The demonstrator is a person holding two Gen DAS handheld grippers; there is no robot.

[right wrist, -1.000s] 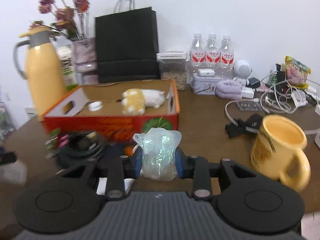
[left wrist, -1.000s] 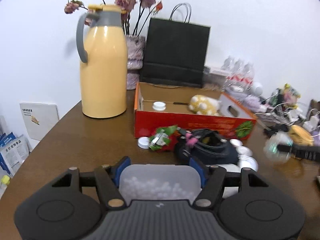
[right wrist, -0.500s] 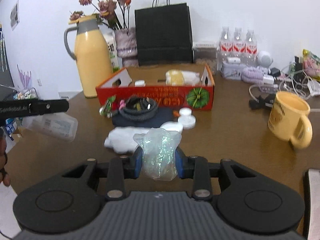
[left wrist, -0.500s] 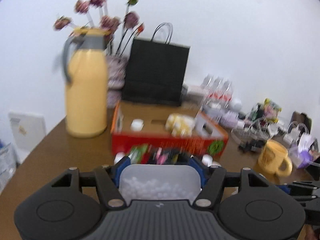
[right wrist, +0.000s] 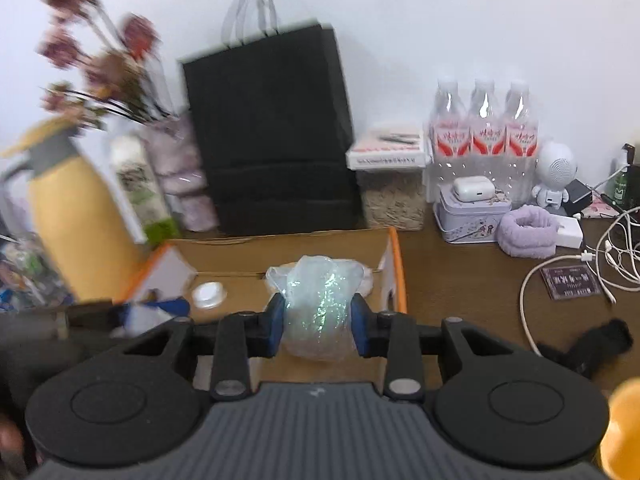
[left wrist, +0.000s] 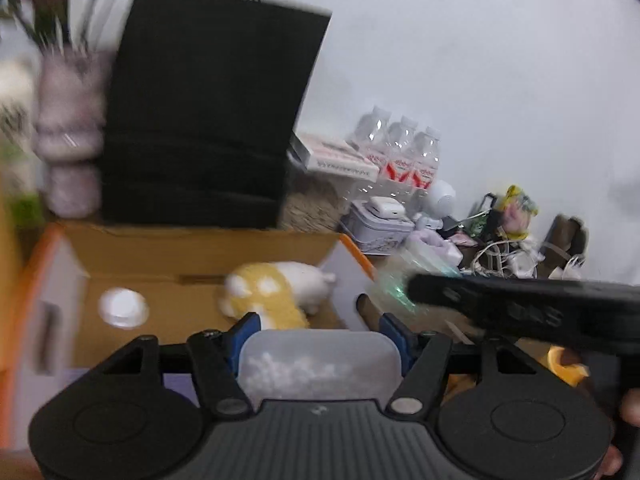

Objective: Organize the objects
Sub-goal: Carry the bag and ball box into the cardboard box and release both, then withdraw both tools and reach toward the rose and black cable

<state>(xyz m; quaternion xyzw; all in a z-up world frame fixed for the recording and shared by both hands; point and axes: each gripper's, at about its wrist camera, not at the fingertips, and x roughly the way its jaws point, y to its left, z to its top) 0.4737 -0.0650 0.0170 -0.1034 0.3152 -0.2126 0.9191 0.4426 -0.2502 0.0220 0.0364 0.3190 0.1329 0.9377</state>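
Item one, translucent lidded tub [left wrist: 320,356], carried in my left gripper [left wrist: 320,334]: the blue fingers [left wrist: 244,334] press its two short sides, so I am clamped on it. Walls are frosted plastic with rounded corners; small white balls lie loose inside. I judge it light and fairly stiff, though the walls would likely flex under a hard squeeze, and smooth plastic may slip. Best hold, in my view, is across the short sides near the rim, kept level so the contents do not shift. It hangs just in front of the cardboard box [left wrist: 200,248], above its near wall.

Item two, crumpled iridescent film bag [right wrist: 318,304], pinched at its middle in my right gripper [right wrist: 318,322]; the fingers [right wrist: 276,320] bear on both flanks. It is clear film with a greenish shimmer, bunched and puffed above the pads. I judge it very light, soft and slippery; whatever it wraps I cannot tell. A mid-body pinch suits it, since the loose top offers nothing firm. It hovers over the same box [right wrist: 288,252], near the right end wall.

Already in the box: a yellow-and-white plush toy [left wrist: 276,294] and a white round lid [left wrist: 122,306]. Both views are blurred with motion.
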